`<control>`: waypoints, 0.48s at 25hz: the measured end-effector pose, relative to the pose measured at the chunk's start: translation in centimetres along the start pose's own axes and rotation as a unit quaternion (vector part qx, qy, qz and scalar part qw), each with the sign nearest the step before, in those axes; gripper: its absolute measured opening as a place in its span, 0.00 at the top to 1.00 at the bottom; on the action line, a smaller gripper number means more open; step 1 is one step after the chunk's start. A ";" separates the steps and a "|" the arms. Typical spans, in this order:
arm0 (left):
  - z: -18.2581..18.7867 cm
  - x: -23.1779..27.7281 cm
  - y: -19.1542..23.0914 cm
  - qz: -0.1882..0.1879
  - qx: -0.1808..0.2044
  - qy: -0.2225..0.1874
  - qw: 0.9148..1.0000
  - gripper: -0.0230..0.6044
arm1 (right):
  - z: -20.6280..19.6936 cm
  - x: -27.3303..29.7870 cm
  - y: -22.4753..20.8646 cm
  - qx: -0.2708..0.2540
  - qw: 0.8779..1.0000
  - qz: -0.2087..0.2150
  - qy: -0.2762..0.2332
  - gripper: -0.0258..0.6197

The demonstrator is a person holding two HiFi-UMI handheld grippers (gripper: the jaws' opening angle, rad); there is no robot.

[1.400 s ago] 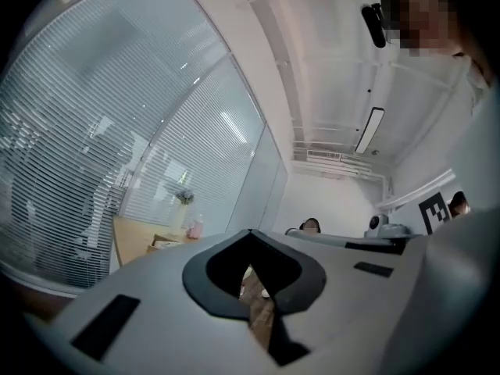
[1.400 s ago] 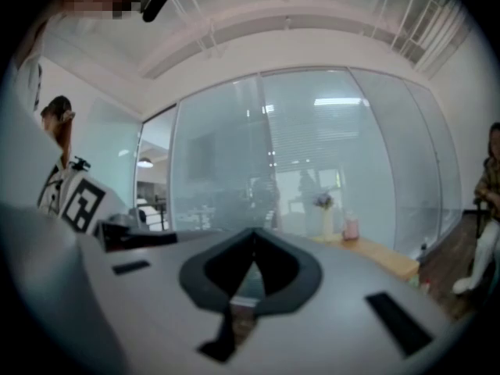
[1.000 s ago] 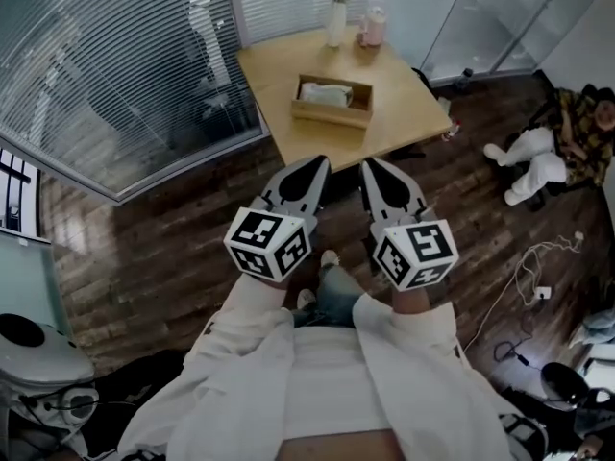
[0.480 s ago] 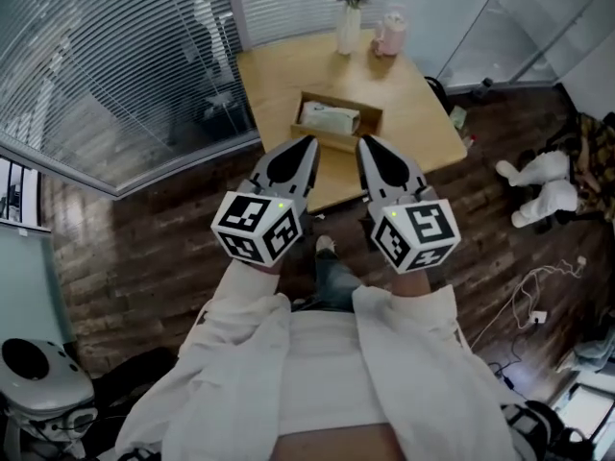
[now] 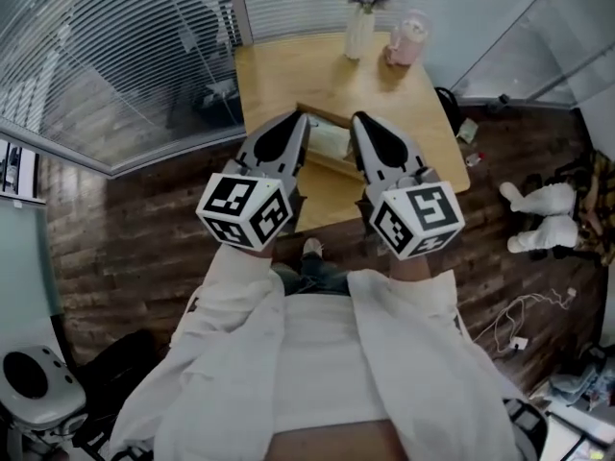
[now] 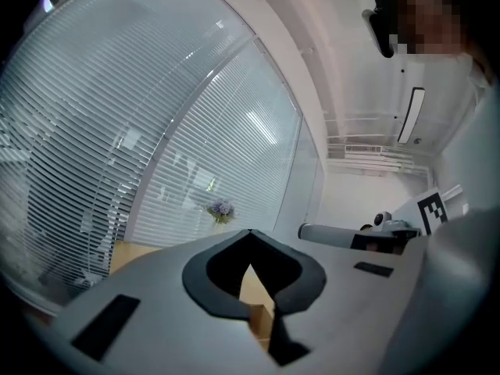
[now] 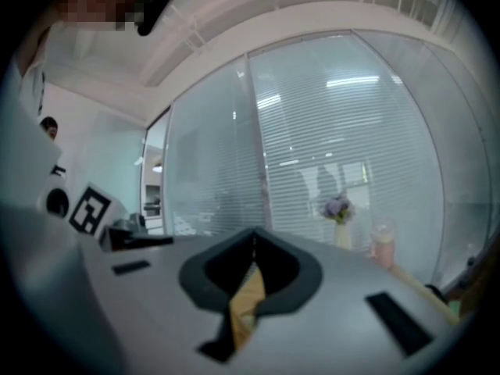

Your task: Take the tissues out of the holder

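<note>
looking steeply down in the head view, a person in pale sleeves is standing at the near side of a wooden table (image 5: 288,75), holding both grippers out over its near edge. the left gripper (image 5: 295,123) is showing its jaws meeting at the tips in its own view, with nothing between them (only a sliver of wood is showing through the gap behind the tips). the right gripper (image 5: 358,121) is the same, jaws together and carrying nothing. between the two tips, on the near half of the table, the wooden holder (image 5: 331,165) is sitting with the white tissues (image 5: 332,140) lying inside it. at the table's far edge a vase of flowers (image 5: 361,17) and a pink cup (image 5: 407,40) are standing side by side, with window blinds beyond the table. judging from this, the approach is under way and no grasp has begun. the next move is probably calling for one gripper to open, come down onto the top tissue and pinch it, with the other bracing the holder.
</note>
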State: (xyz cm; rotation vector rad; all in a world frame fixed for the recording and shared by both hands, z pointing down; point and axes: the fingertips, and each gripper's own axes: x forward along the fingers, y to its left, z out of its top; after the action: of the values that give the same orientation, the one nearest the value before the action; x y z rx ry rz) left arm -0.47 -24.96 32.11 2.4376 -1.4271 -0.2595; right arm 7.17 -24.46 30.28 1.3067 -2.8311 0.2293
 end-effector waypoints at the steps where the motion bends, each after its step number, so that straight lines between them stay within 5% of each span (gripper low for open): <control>1: -0.1 0.2 0.2 0.005 -0.001 0.000 1.000 0.95 | -0.2 0.3 -0.3 0.004 1.000 0.003 0.003 0.94; 12: -0.7 2.2 2.2 0.018 -0.010 0.021 1.000 0.95 | -2.3 3.0 -2.0 0.033 0.999 0.018 0.031 0.94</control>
State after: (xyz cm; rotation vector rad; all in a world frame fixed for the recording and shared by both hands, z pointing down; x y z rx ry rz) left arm -0.97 -27.73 33.46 2.3836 -1.4426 -0.2128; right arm 6.64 -27.64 32.99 1.2377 -2.8196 0.3604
